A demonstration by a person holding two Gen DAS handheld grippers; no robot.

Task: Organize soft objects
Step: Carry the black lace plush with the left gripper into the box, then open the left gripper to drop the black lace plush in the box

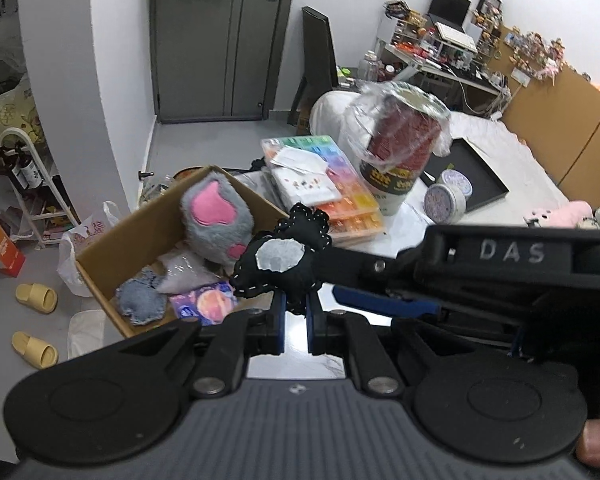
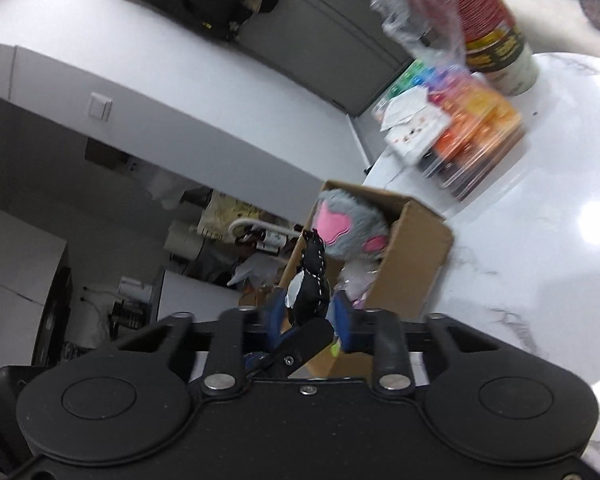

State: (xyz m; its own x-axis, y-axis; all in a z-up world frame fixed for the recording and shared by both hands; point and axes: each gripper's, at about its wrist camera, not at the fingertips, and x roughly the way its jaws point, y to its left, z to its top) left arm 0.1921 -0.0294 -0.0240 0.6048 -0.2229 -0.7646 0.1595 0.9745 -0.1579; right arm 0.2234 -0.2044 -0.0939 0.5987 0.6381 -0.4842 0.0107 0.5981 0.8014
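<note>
A black plush toy [image 1: 284, 264] with white stitching and a grey patch hangs over the near edge of a cardboard box [image 1: 100, 256]. My left gripper [image 1: 296, 309] is shut on the toy's lower edge. From the right, a black finger [image 1: 352, 266] of the other gripper reaches the toy's side. In the right wrist view my right gripper [image 2: 309, 309] has its blue pads against both sides of the black plush toy [image 2: 310, 296]. A grey plush paw [image 1: 216, 220] with pink pads lies inside the box, also seen as the paw [image 2: 348, 224] in the box [image 2: 420, 256].
The box also holds a denim piece [image 1: 140, 304], a clear bag [image 1: 184, 272] and a colourful packet [image 1: 204, 304]. On the white table [image 1: 400, 236] stand a bead organiser [image 1: 348, 200], a wrapped noodle tub [image 1: 400, 152] and two tins [image 1: 446, 200]. Yellow slippers [image 1: 36, 298] lie on the floor.
</note>
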